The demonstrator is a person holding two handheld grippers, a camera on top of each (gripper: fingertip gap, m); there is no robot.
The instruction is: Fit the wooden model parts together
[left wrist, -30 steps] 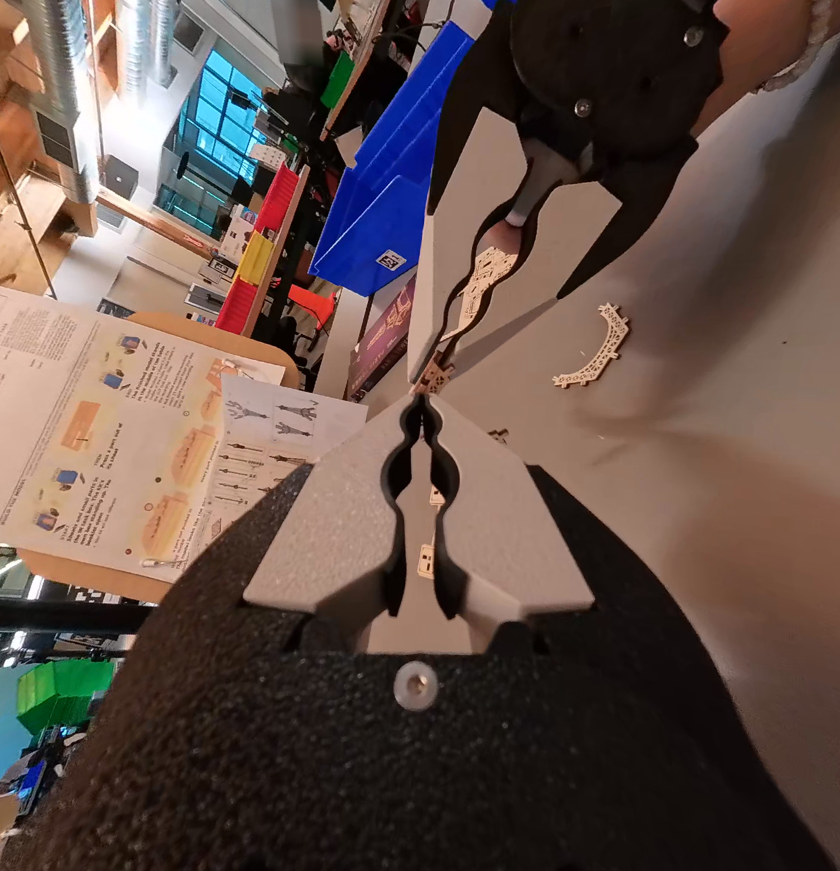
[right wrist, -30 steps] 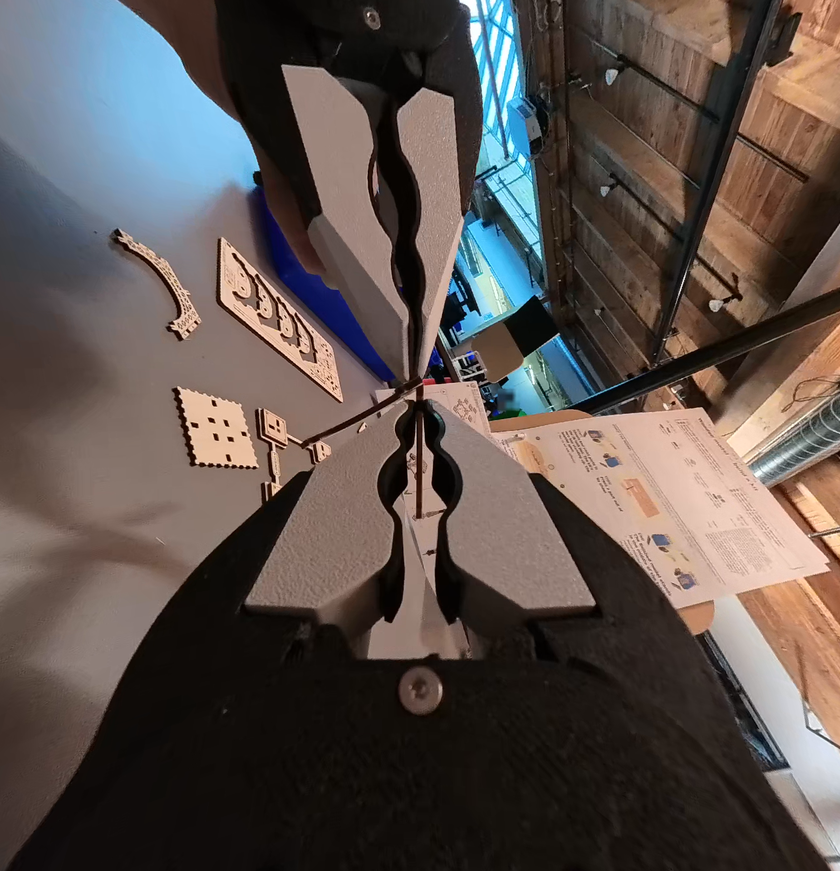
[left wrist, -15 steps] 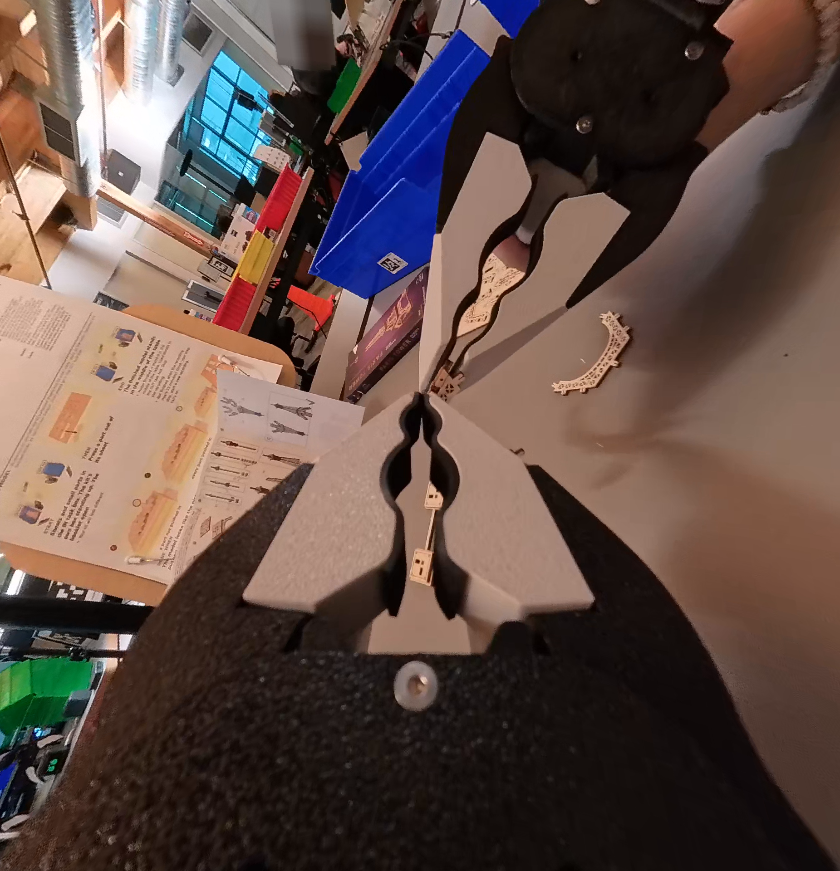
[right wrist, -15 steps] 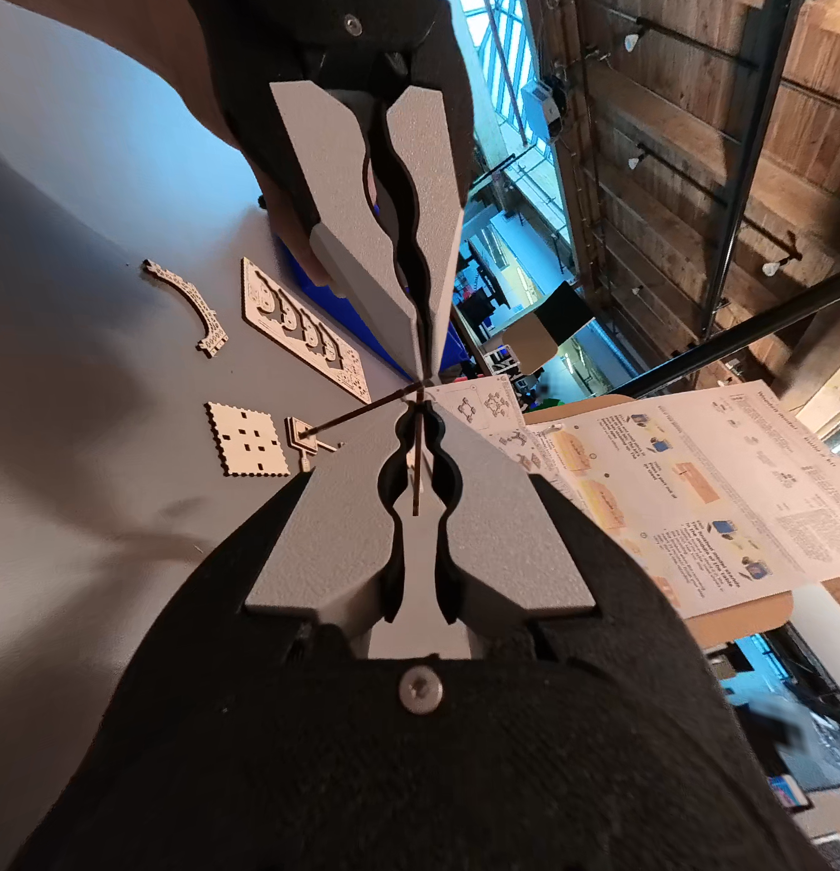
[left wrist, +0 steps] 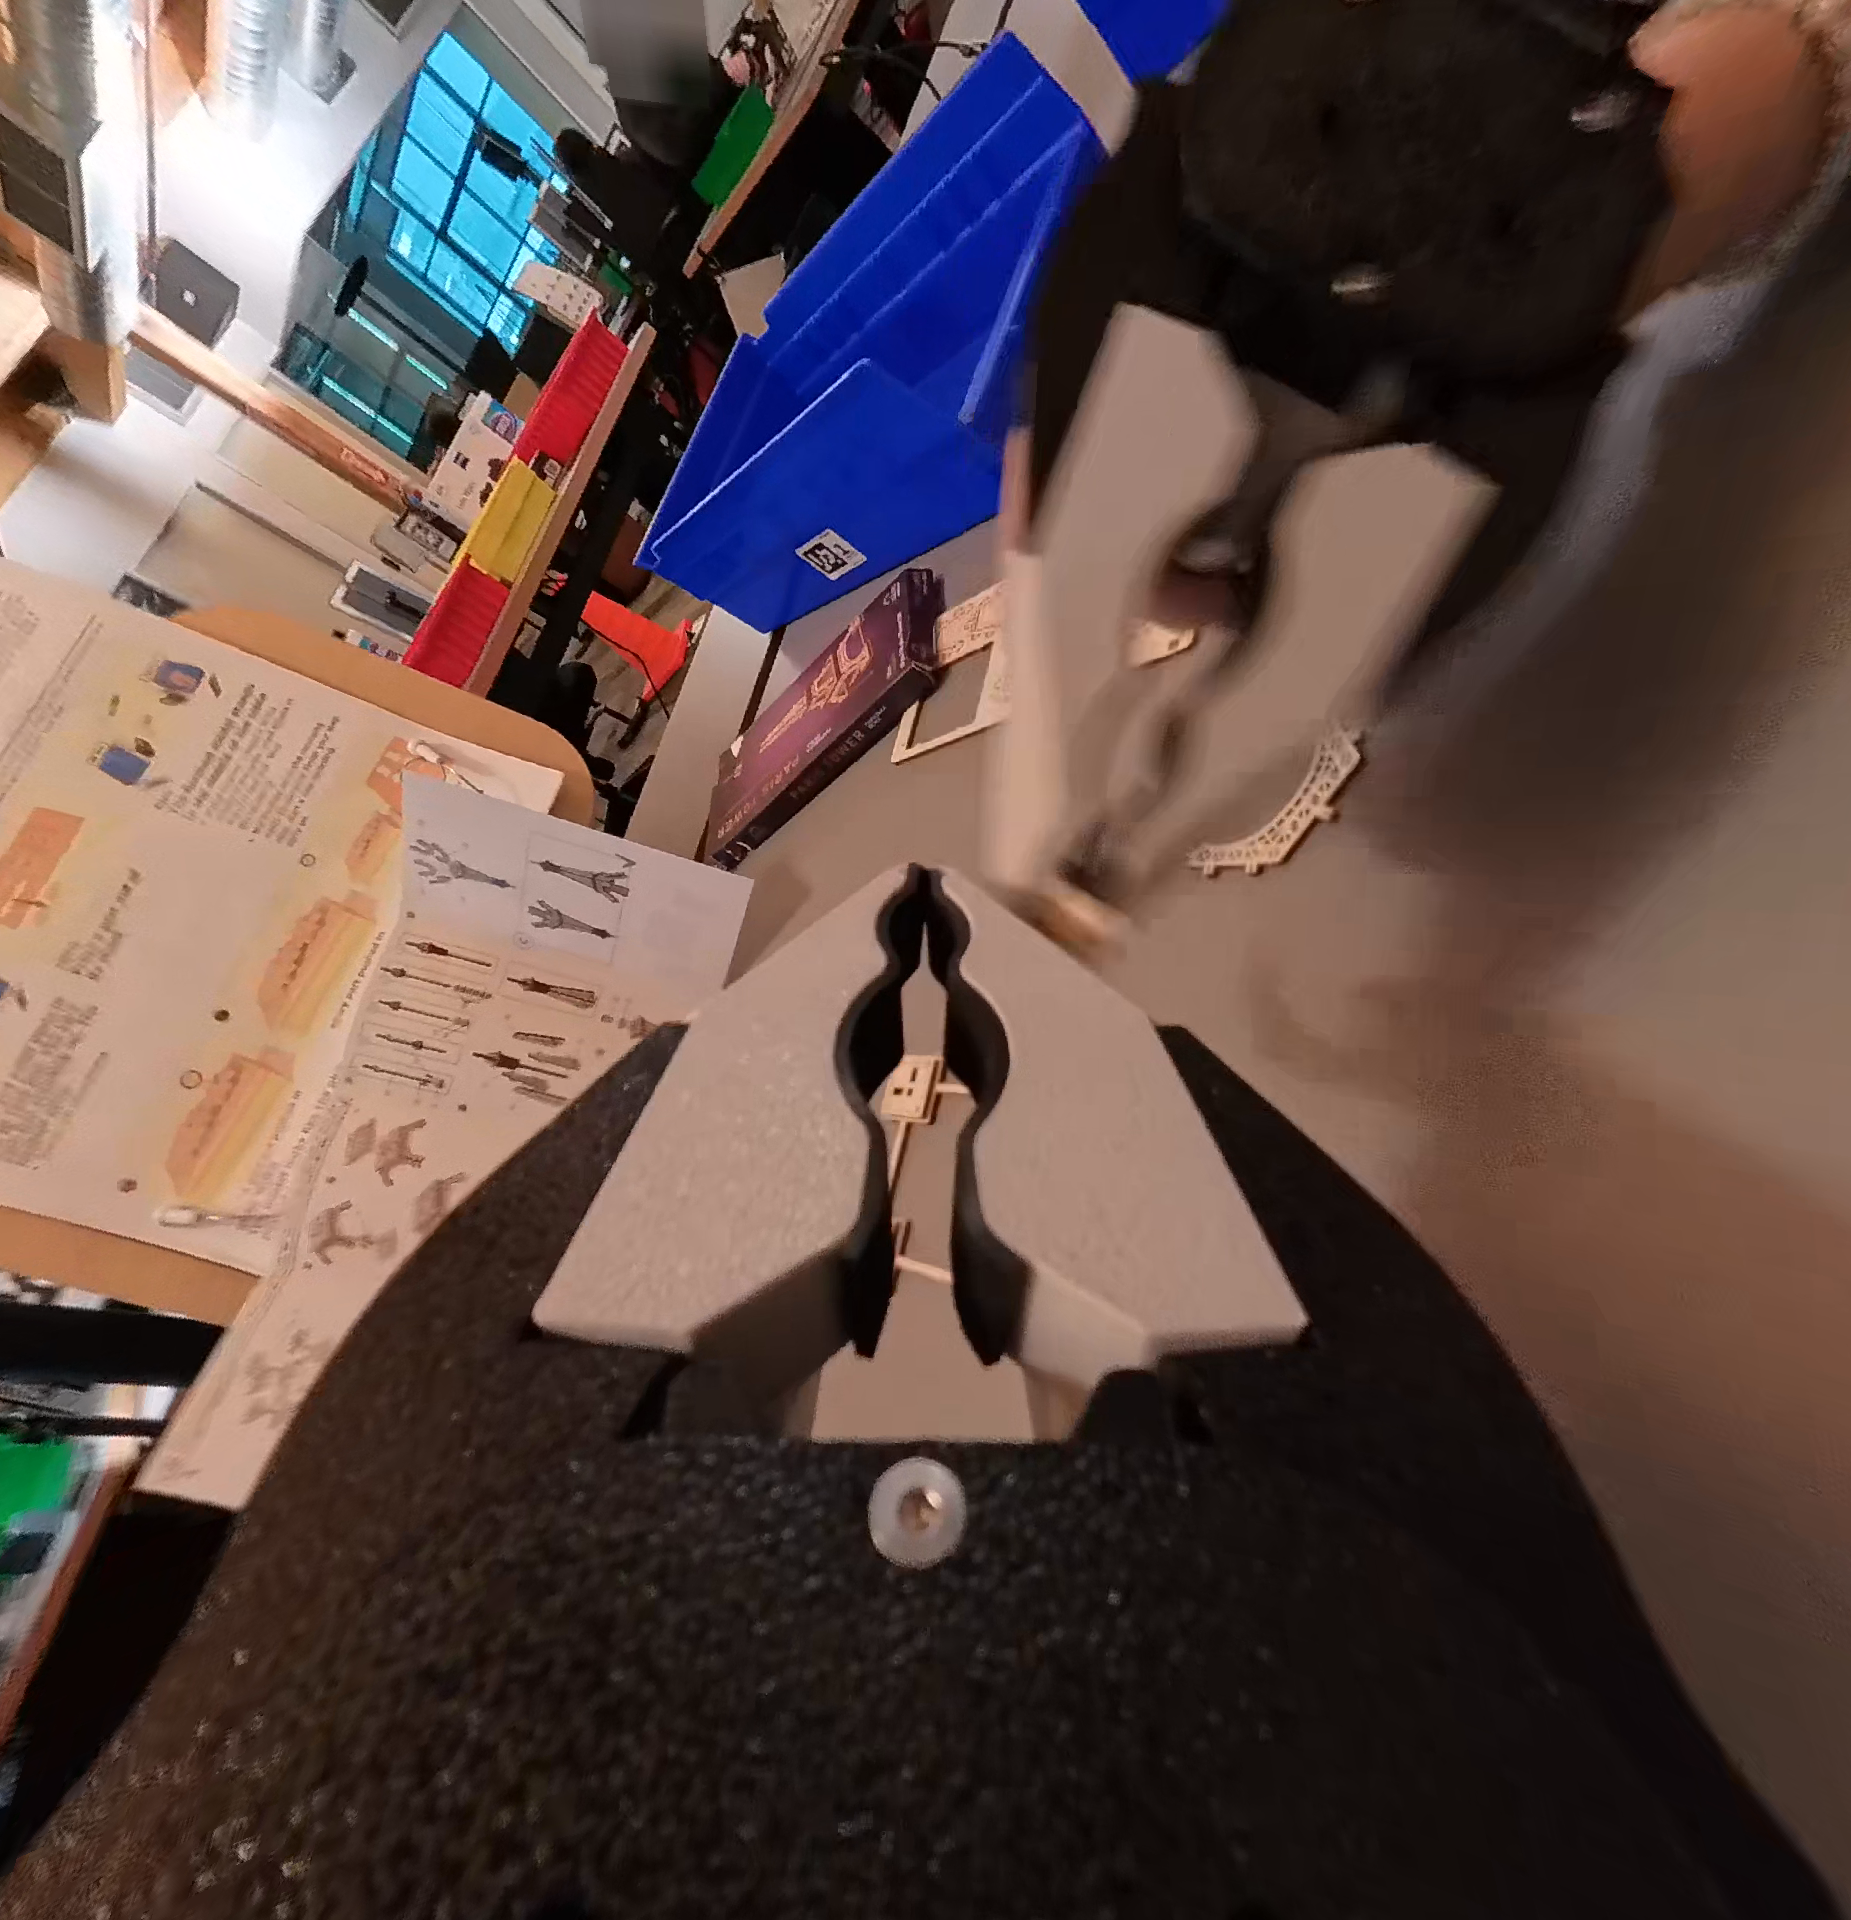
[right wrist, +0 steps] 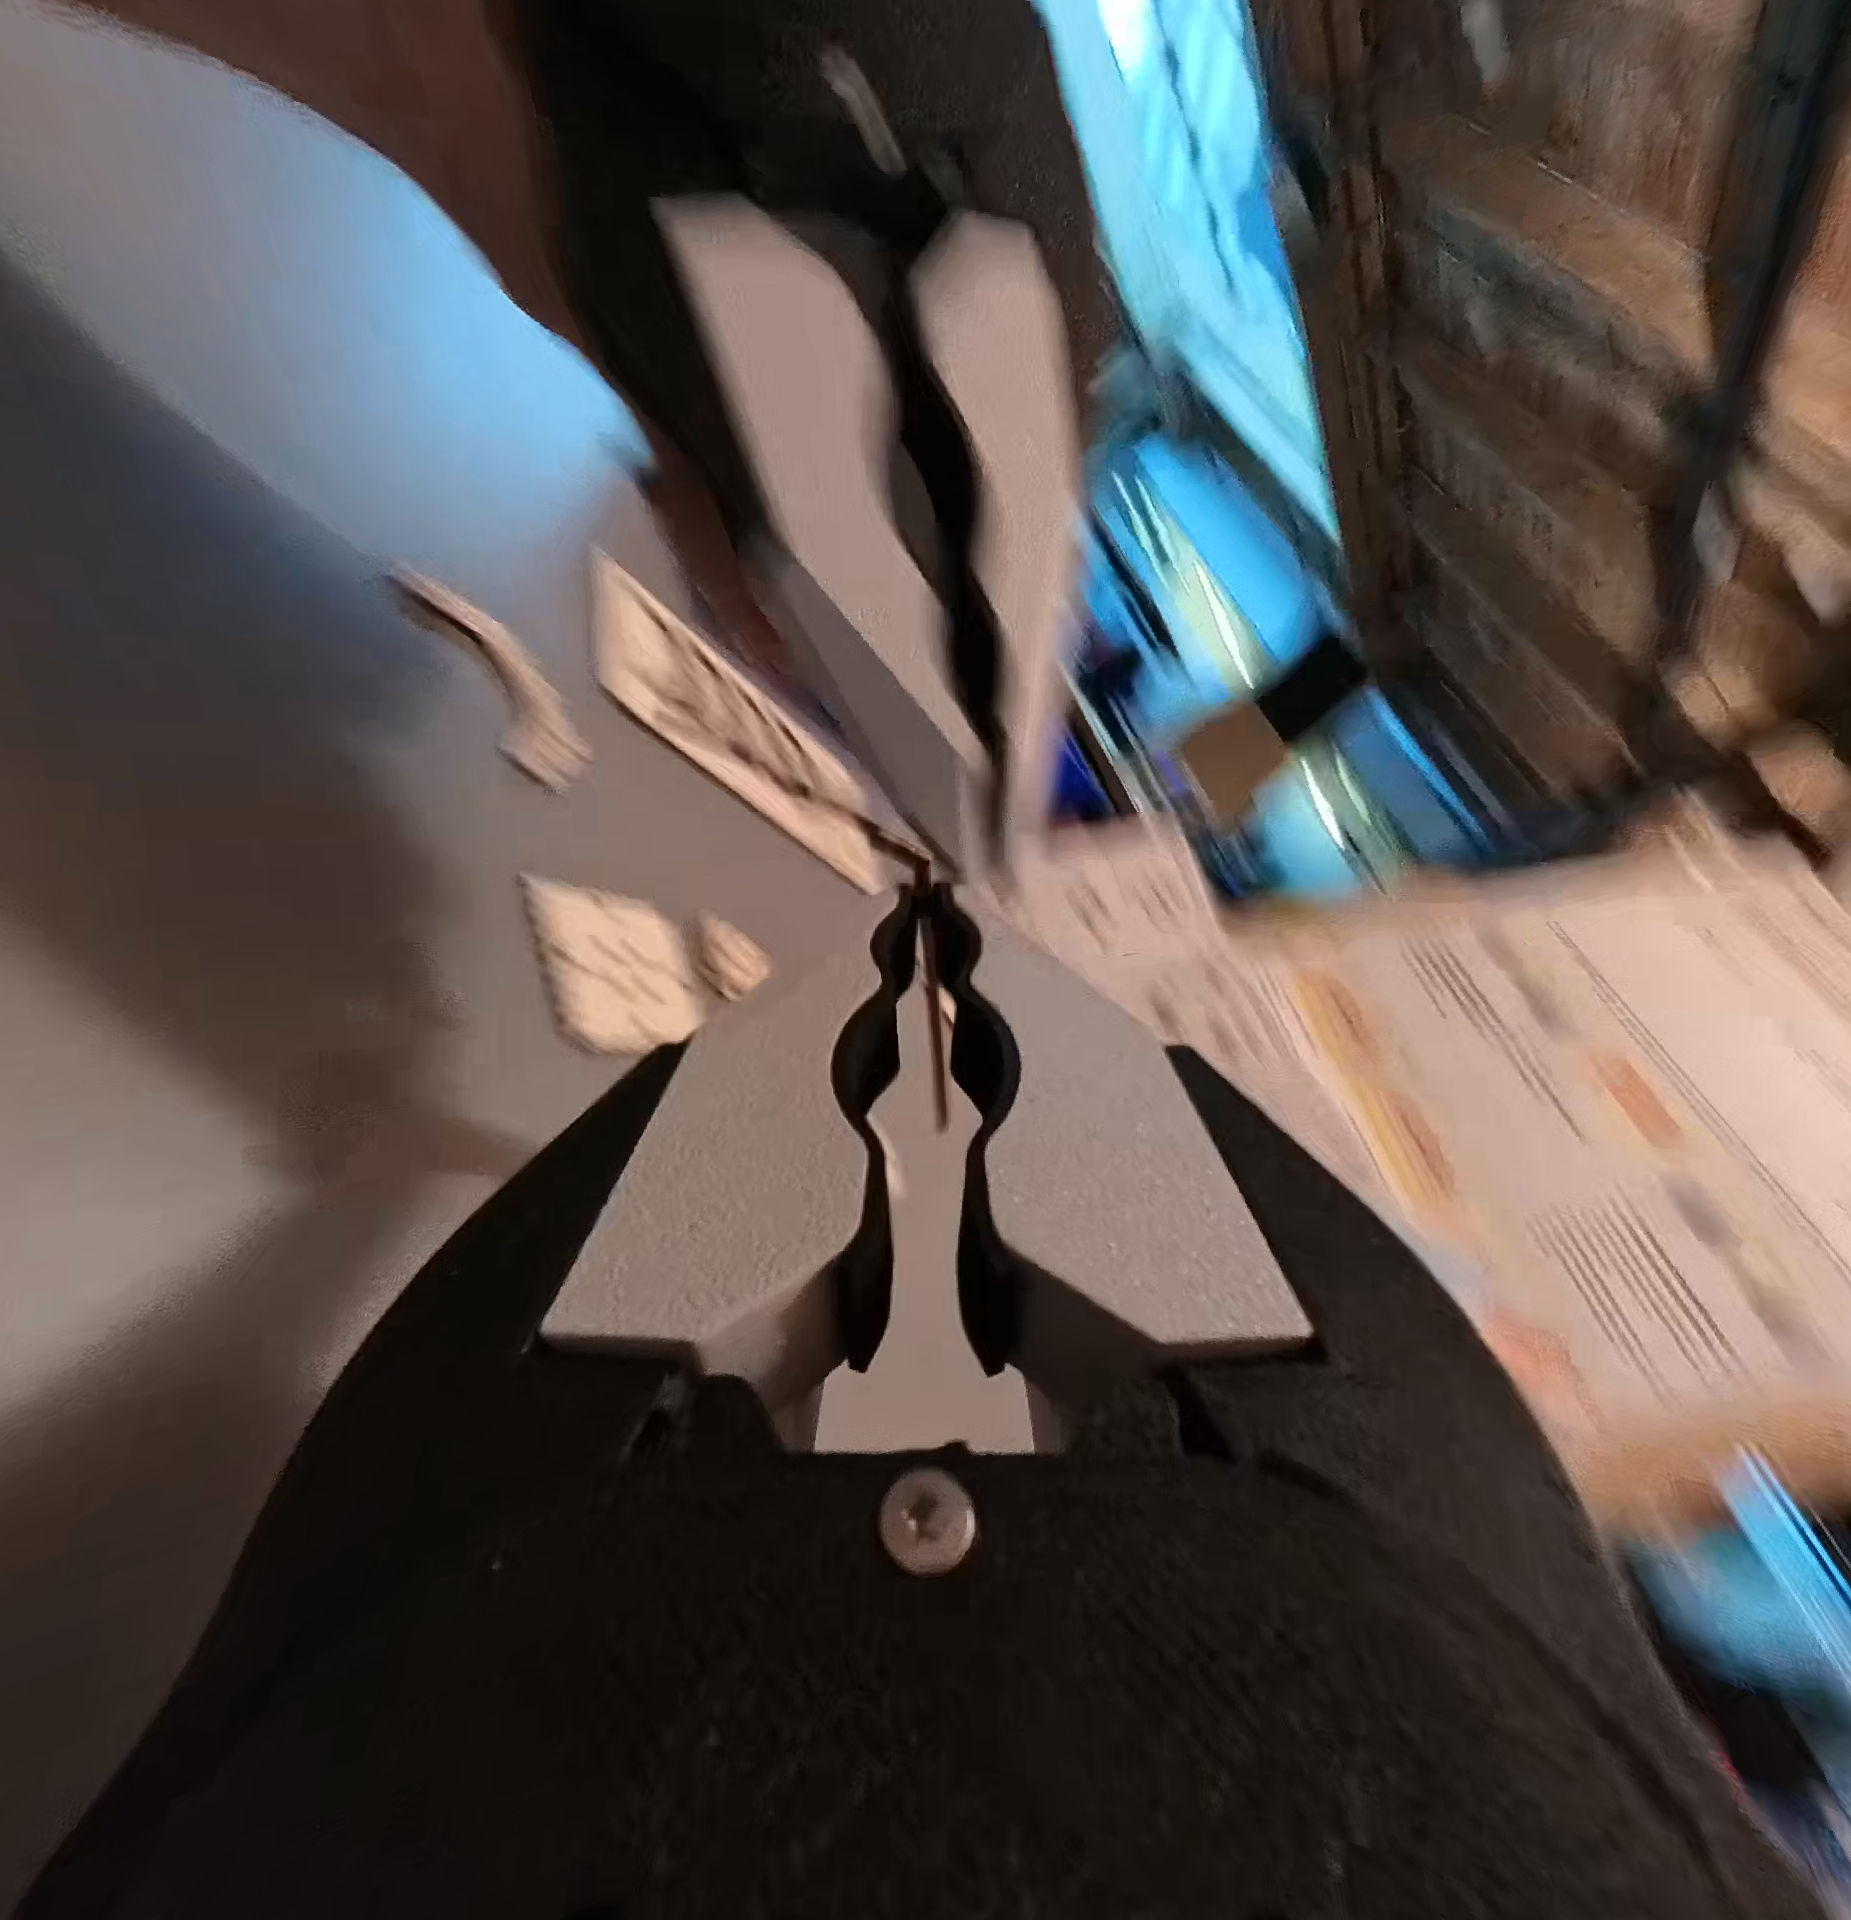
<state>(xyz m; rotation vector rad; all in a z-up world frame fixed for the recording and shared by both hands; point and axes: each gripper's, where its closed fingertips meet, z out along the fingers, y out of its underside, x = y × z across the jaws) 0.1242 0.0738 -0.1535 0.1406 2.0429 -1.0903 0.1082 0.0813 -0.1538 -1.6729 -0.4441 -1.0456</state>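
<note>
Thin wooden parts are pinched edge-on in both closed tools, the left hand-held gripper [left wrist: 926, 909] and right hand-held gripper [right wrist: 926, 914] meeting tip to tip above the grey table [left wrist: 1523, 1195], seemingly to slot the pieces together; motion blur hides the joint.

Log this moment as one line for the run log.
left gripper: shut | right gripper: shut on thin wooden part | tips close together above table | curved wooden piece: on table | right view blurred

Workshop/maker lab w/ exposed ceiling ducts [left wrist: 64, 156], blue storage bins [left wrist: 879, 416], colored bin racks [left wrist: 526, 499], big windows [left wrist: 453, 239], instruction sheets [left wrist: 173, 914] by grey tabletop [left wrist: 1523, 1143].
</note>
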